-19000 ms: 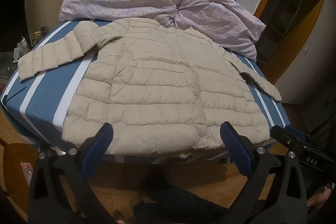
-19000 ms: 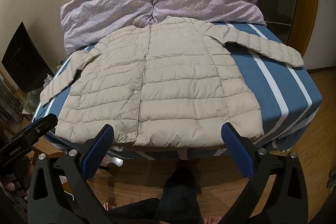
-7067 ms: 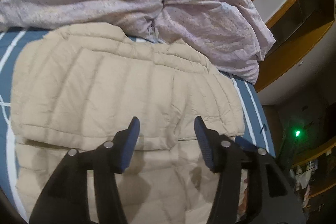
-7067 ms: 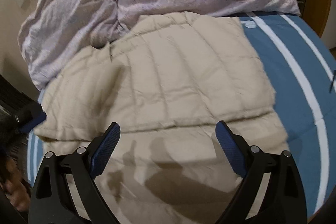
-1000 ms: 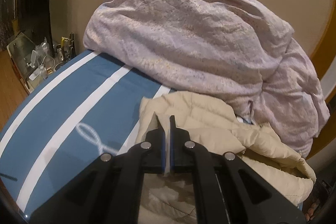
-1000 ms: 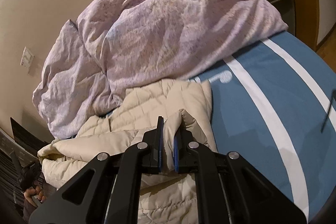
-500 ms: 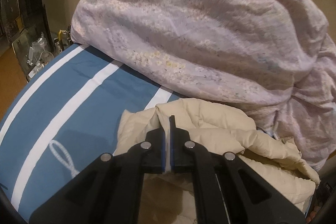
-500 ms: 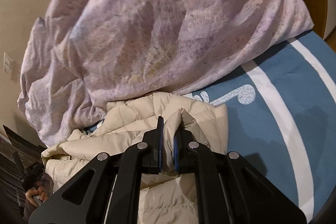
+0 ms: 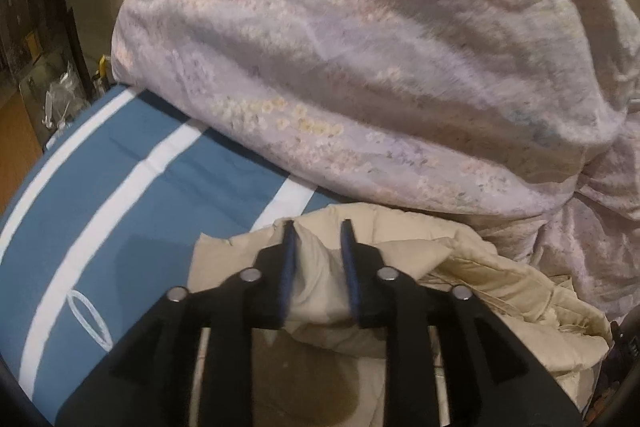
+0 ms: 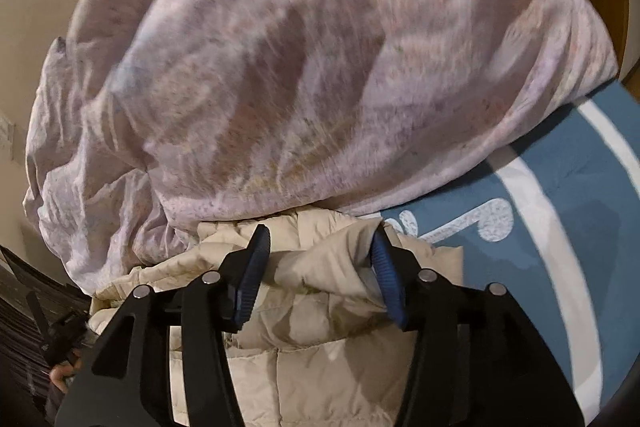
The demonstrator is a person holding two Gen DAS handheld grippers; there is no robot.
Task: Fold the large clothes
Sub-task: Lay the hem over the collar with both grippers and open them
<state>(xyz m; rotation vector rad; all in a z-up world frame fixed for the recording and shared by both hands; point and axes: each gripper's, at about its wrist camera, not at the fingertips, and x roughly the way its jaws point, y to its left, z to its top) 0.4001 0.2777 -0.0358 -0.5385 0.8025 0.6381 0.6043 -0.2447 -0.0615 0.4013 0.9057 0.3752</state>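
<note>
Cream quilted jacket (image 10: 320,355), folded, rumpled

From my left camera the jacket (image 9: 460,279) lies on the bed sheet (image 9: 120,211) at six o'clock, its far edge against the duvet (image 9: 360,67) heaped at twelve; bare sheet spreads toward nine; from my right camera the jacket (image 10: 320,327) sits at six, sheet (image 10: 560,227) at three, duvet (image 10: 300,67) behind.

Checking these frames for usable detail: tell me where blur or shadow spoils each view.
Left wrist view: the lilac duvet is mildly smeared, and a shadow darkens the beige jacket under the gripper. Right wrist view: the duvet is heavily streaked by motion blur; the jacket stays sharper.
</note>
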